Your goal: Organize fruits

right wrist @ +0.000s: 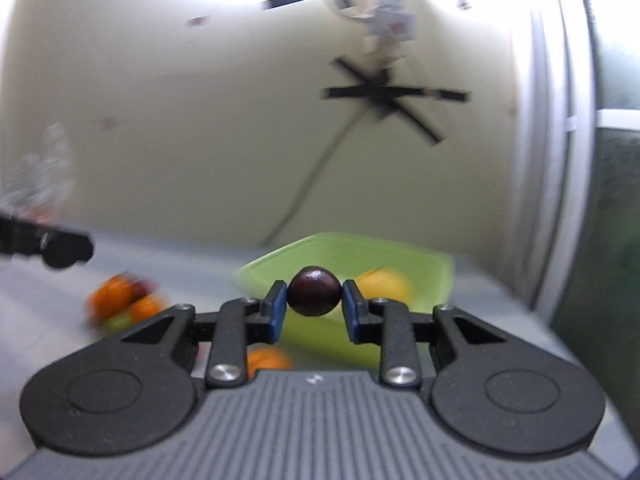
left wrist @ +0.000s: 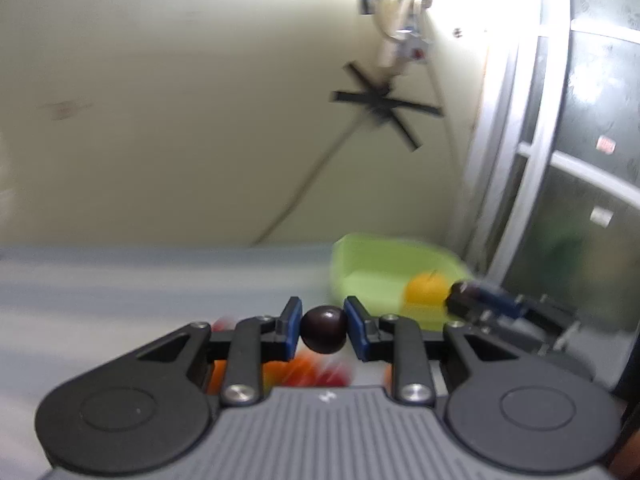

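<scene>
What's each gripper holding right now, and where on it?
Each holds a dark round fruit, pinched across its middle by the blue fingers: the left gripper grips one dark fruit, the right gripper another dark fruit.

A black fan hangs at one o'clock on the cream wall, a dark cord trailing down from it, with a grey-framed window at three o'clock.

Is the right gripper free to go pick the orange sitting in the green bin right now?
Probably not yet: the right gripper is shut on a dark plum. The orange lies uncovered in the green bin just ahead, so once the plum is released the way looks open.
</scene>
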### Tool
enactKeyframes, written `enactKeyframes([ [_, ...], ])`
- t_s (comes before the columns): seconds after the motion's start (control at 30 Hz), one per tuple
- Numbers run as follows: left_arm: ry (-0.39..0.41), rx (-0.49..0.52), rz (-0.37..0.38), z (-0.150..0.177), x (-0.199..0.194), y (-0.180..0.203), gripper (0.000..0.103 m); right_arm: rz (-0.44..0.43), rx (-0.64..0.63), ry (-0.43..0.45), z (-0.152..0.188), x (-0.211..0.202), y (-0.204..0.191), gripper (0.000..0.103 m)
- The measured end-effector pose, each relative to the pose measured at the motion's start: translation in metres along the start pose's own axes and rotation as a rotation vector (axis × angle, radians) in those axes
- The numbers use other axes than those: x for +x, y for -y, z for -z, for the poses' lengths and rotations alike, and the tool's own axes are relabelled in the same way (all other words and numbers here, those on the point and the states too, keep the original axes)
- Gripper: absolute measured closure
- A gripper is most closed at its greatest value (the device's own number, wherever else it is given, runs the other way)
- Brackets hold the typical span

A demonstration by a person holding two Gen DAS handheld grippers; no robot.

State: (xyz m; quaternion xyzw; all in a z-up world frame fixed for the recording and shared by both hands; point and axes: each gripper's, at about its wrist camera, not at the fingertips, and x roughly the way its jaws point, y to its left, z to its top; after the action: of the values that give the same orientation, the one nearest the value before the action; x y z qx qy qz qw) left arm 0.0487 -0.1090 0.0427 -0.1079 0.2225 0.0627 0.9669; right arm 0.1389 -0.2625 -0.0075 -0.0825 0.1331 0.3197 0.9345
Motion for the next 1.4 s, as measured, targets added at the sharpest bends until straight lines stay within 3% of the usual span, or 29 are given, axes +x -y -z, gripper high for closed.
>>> enactKeyframes([
  [0.13, -0.065, -0.052, 0.077, -0.026, 0.068, 0.015, 0.079, 0.073, 0.010, 0.016, -0.001, 0.022, 0.020, 0.071],
  [0.27, -0.155, -0.106, 0.104, -0.024, 0.117, 0.020, 0.079, 0.061, 0.062, -0.012, 0.008, 0.029, 0.030, 0.071],
  [0.57, -0.228, -0.120, 0.092, -0.009, 0.156, 0.022, 0.077, 0.059, 0.047, -0.065, 0.014, 0.035, 0.033, 0.070],
  [0.63, -0.230, -0.120, 0.094, -0.010, 0.158, 0.023, 0.071, 0.059, 0.045, -0.066, 0.013, 0.038, 0.034, 0.069],
  [0.87, -0.172, -0.120, 0.073, -0.022, 0.136, 0.015, 0.067, 0.072, 0.069, -0.029, 0.013, 0.034, 0.038, 0.063],
  [1.07, -0.084, -0.164, 0.058, -0.022, 0.075, -0.017, 0.067, 0.094, 0.173, 0.081, 0.011, 0.016, 0.055, 0.063],
  [1.23, -0.030, -0.191, -0.088, 0.005, 0.009, -0.066, 0.067, 0.082, 0.265, 0.114, 0.010, 0.006, 0.068, 0.063],
  [1.4, -0.039, -0.197, -0.266, 0.051, -0.045, -0.102, 0.067, 0.039, 0.232, 0.153, 0.012, -0.004, 0.054, 0.063],
])
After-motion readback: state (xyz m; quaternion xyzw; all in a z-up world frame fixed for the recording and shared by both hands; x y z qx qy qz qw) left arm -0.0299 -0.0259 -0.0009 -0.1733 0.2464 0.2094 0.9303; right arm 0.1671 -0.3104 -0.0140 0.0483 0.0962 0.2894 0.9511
